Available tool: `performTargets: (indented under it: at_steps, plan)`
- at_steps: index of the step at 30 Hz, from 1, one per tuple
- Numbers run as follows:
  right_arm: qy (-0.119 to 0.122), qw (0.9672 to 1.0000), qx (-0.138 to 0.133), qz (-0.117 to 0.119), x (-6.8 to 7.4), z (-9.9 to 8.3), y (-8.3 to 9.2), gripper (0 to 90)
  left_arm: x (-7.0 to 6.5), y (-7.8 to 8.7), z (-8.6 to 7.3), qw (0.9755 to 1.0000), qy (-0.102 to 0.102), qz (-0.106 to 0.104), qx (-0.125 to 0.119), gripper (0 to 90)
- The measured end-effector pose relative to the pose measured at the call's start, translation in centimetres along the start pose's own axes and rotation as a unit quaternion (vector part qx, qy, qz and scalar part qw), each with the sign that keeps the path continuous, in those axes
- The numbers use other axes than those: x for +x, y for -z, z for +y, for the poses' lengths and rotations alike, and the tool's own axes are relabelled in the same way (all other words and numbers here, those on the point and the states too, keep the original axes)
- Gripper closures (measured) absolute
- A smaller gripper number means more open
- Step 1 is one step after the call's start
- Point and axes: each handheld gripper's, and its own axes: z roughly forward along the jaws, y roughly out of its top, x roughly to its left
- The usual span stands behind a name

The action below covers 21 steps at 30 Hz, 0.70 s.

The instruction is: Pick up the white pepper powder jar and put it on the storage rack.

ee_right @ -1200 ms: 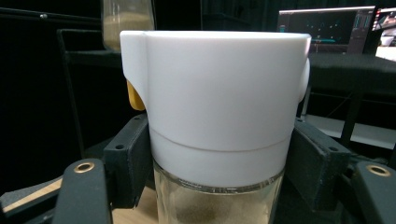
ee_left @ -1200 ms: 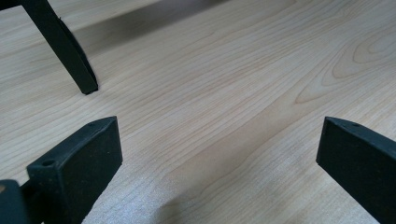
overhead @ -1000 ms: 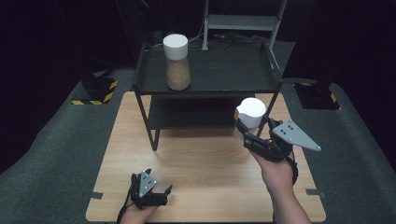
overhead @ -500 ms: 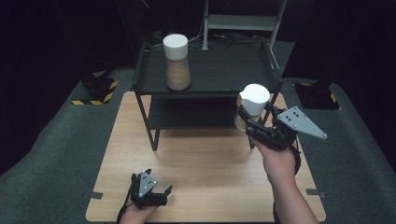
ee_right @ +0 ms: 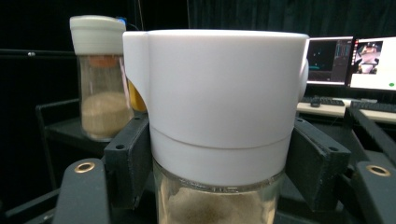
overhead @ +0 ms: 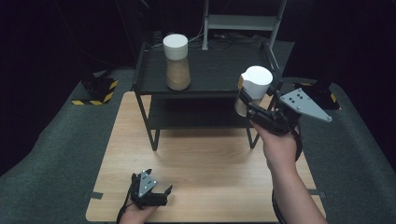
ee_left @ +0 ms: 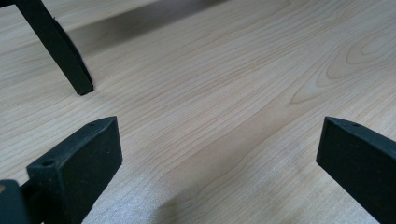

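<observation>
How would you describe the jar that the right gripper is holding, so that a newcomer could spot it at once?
Start at the black two-tier shelf on the wooden table. At its right end, the right gripper holds a glass jar in the air. Unlike the other jar standing on the top tier, it is clamped between black fingers.

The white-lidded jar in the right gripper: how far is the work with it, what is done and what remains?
Done, it seems: one white-lidded jar stands on the top shelf of the black rack. In hand: the right gripper is clamped on the second jar just under its lid, in the air by the rack's right end. Left: probably to set it down on the shelf. The left gripper rests open on the wooden table.
</observation>
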Motion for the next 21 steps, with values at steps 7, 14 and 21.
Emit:
performTargets:
  at_steps: [7,14,21]
  plan:
    - [0.004,1.0000,-0.007,-0.003,0.2,1.4,-1.0,30.1,0.0,0.0,0.0,1.0000,-0.002,-0.001,0.000,0.6]
    - [0.015,0.9998,-0.006,-0.012,0.5,2.7,-2.3,30.1,0.1,0.0,0.0,1.0000,-0.002,-0.003,-0.001,0.5]
    - [0.014,0.9997,-0.007,-0.016,0.4,3.2,-3.7,30.1,0.1,0.1,-0.1,1.0000,-0.002,-0.005,-0.003,0.5]
